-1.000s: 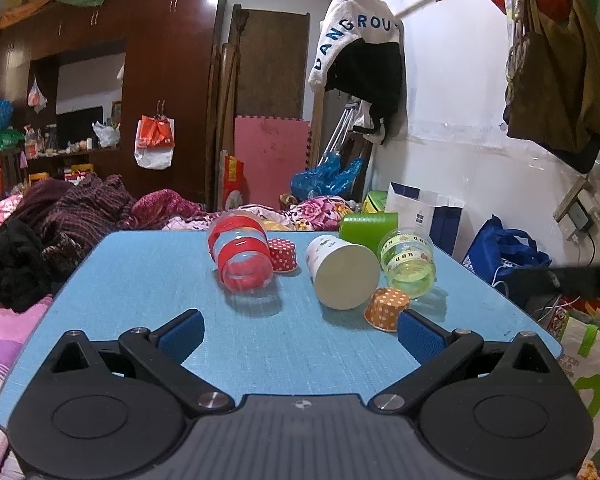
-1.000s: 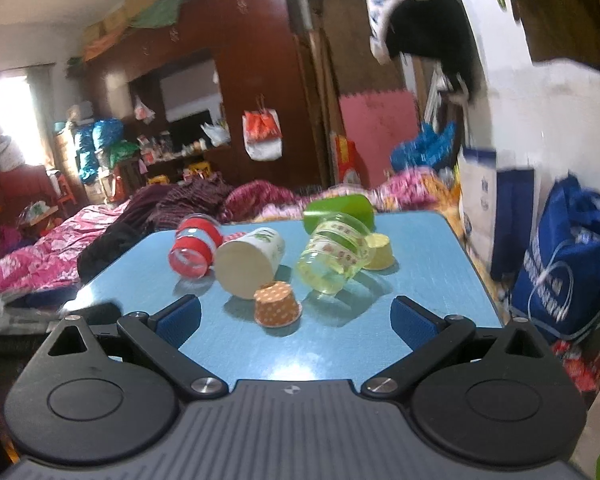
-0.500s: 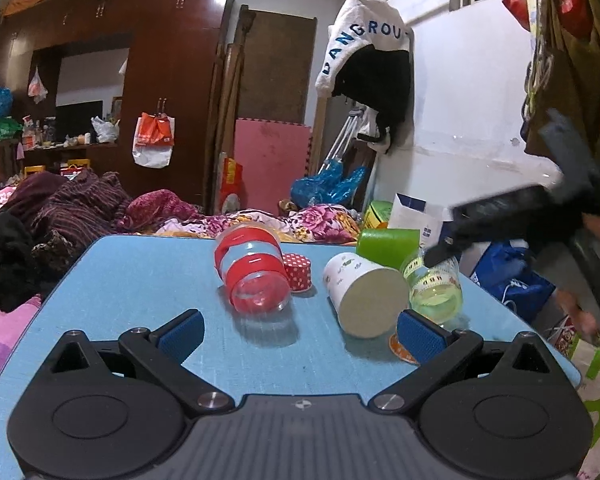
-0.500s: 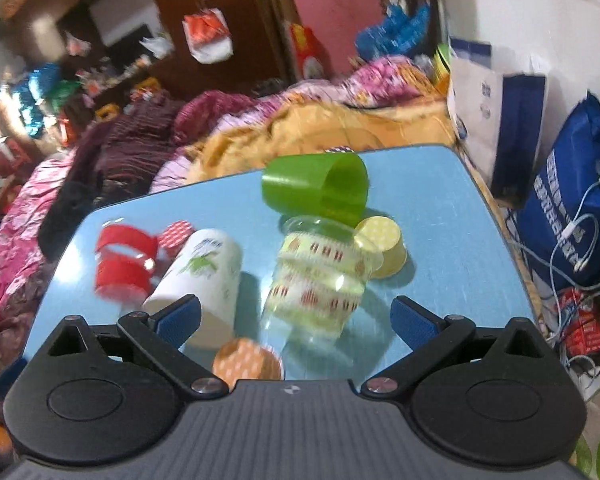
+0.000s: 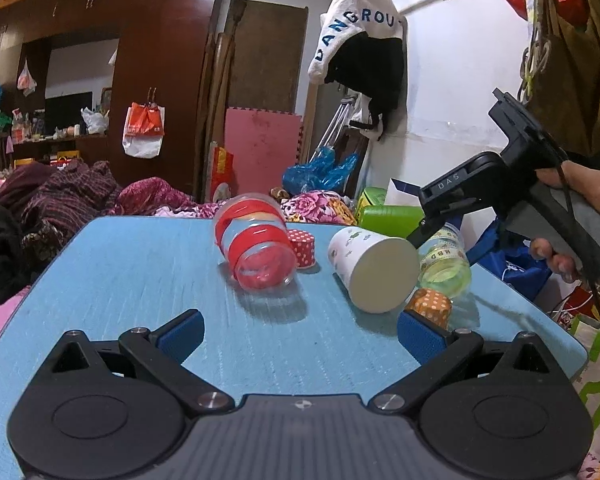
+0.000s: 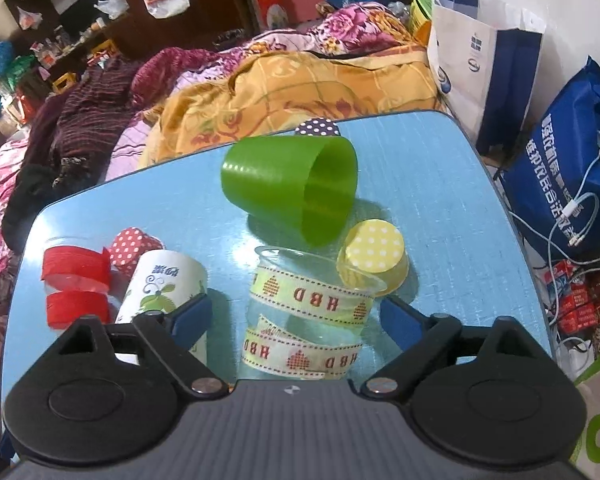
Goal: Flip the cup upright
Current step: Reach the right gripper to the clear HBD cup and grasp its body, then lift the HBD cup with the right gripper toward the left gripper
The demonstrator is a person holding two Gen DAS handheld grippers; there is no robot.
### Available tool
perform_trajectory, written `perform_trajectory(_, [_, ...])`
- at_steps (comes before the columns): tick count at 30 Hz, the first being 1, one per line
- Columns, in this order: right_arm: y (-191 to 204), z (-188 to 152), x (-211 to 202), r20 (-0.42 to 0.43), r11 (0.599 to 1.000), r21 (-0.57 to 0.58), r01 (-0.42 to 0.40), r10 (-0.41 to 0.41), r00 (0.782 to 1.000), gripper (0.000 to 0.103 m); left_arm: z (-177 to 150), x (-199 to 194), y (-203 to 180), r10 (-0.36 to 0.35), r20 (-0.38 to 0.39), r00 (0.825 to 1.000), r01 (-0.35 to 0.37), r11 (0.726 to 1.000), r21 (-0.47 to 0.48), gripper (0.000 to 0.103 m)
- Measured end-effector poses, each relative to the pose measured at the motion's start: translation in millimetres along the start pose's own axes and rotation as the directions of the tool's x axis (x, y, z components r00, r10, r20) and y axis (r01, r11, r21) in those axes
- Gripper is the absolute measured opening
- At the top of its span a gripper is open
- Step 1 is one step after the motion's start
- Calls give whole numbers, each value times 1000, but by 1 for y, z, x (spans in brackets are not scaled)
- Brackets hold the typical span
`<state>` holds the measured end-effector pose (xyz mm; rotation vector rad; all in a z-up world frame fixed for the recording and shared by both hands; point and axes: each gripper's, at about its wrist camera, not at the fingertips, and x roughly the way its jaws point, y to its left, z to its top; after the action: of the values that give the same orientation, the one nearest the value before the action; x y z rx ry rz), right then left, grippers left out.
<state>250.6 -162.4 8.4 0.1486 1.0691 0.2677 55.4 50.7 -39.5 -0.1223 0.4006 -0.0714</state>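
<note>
While lowering onto the clear cup (image 6: 306,316) with the ribbon bands, keep right tool (image 6: 296,320) spread wide, one finger on each side of the cup wall, gripping nothing yet. Cup lies on its side on the blue bench (image 6: 440,184), mouth toward the far side, just near of the green cup (image 6: 292,188) and touching or nearly touching the small yellow dotted cup (image 6: 374,258) at right. White paper cup (image 6: 164,292) lies close at left, beside the left finger.

Procedure for a sound grip:
- Centre both fingers on the mid-wall, between the two ribbon bands, before closing.
- Avoid nudging the white paper cup or the yellow dotted cup during descent.
- Close gently; thin clear plastic probably deforms and may slip.
- Lift slightly, rotate until the mouth faces up, then set down on bare bench.

Left tool (image 5: 300,330) hangs wide open and empty at the near edge, well short of the red-banded cup (image 5: 260,248). Keep clear of the right tool's path.
</note>
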Motion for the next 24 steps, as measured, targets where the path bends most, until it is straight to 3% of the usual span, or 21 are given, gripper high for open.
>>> perform_trajectory(5, [0,-1,4,-7,1000,-3,13,-13,1000,69,-1,-1,5,-2,-6,1000,2,1000,-19,103])
perform_trajectory(12, [2,-11,-19,68,1000,-18,21,-20,997,68,-2,7,-3,2,-38,999,-2,1000,3,103])
perform_trajectory(20, [20,-48,-71,143,993,-111,-32,48,989,68,1,-8,11,25,-29,999,-27,998,-55,103])
perform_trajectory(24, [42,-76,-80,139,978,-192,-80,107,984,68,5,-17,30,63,-40,997,-67,992,-107,103])
